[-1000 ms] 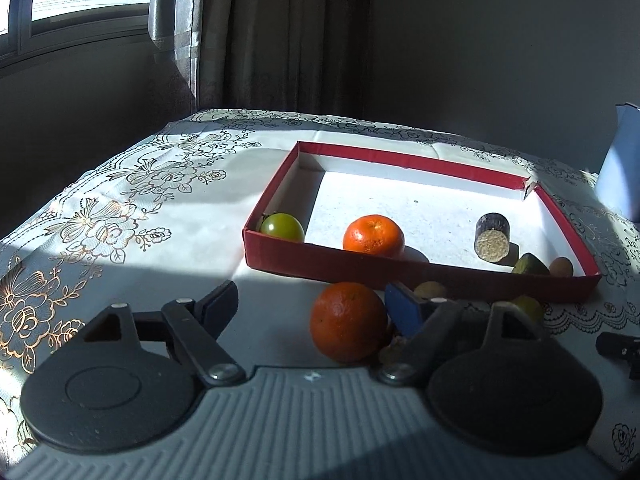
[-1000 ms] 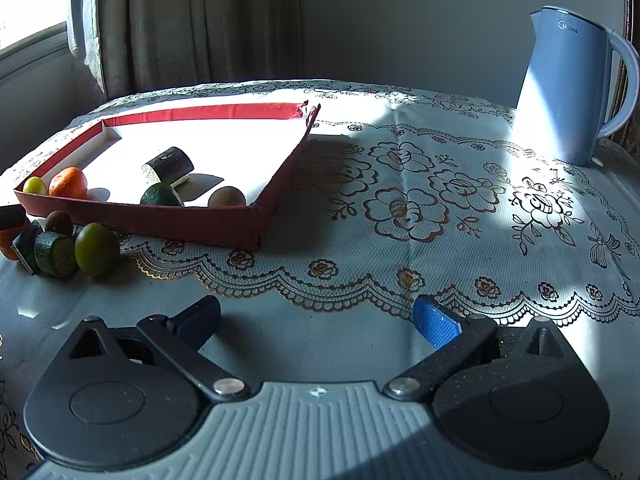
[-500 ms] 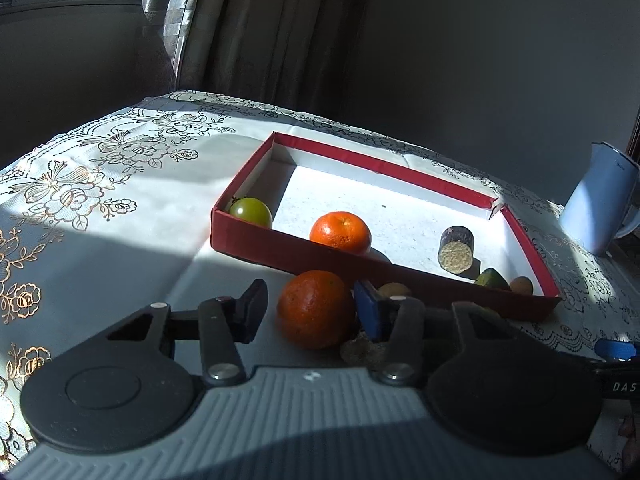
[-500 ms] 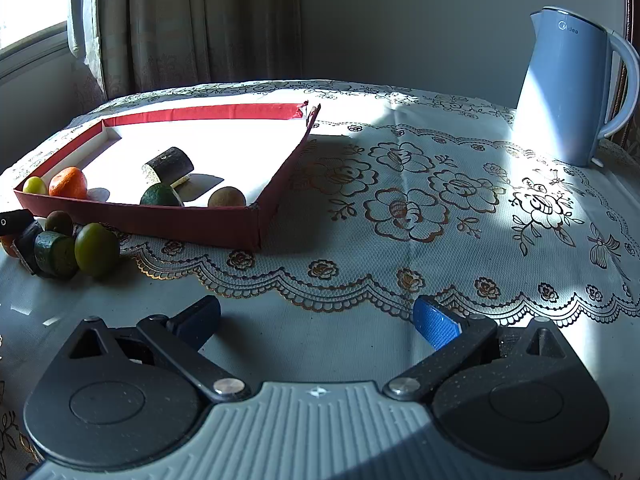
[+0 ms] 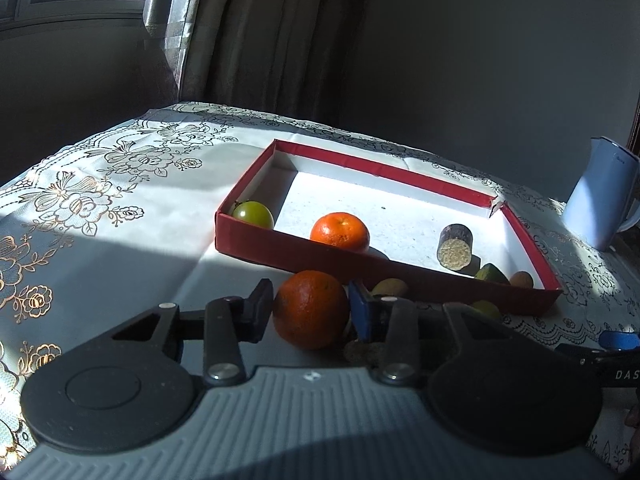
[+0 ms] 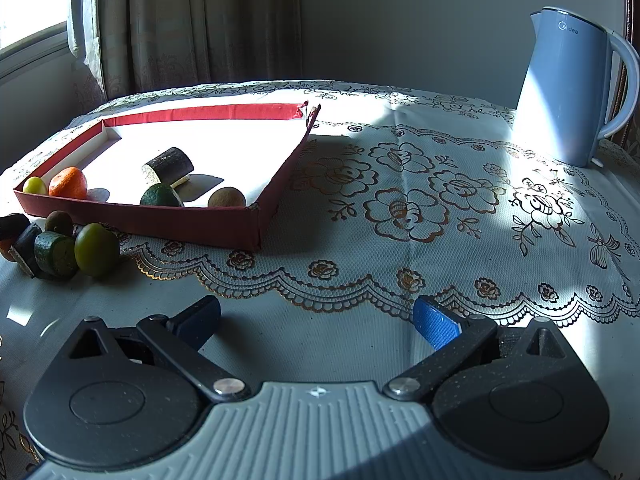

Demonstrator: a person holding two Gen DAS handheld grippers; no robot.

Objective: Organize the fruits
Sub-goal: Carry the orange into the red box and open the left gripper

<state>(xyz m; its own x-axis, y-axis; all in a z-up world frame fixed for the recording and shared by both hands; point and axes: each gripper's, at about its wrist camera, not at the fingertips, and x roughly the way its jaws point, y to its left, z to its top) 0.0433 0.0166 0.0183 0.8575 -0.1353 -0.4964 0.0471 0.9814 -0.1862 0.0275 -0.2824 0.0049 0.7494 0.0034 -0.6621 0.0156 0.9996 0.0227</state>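
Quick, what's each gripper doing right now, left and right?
Left gripper: closed on the orange just outside the red tray.
Right gripper: open, holding nothing, over the tablecloth.

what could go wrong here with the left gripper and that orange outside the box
1. The left gripper has its fingers against the round orange; an off-centre squeeze might let it slip out and roll.
2. Small fruits are crowded just beside it on the tablecloth, so the blue finger may knock them.
3. The red box has its near wall right behind the orange, and another orange lies just inside; a low lift may clip the wall or bump that fruit.
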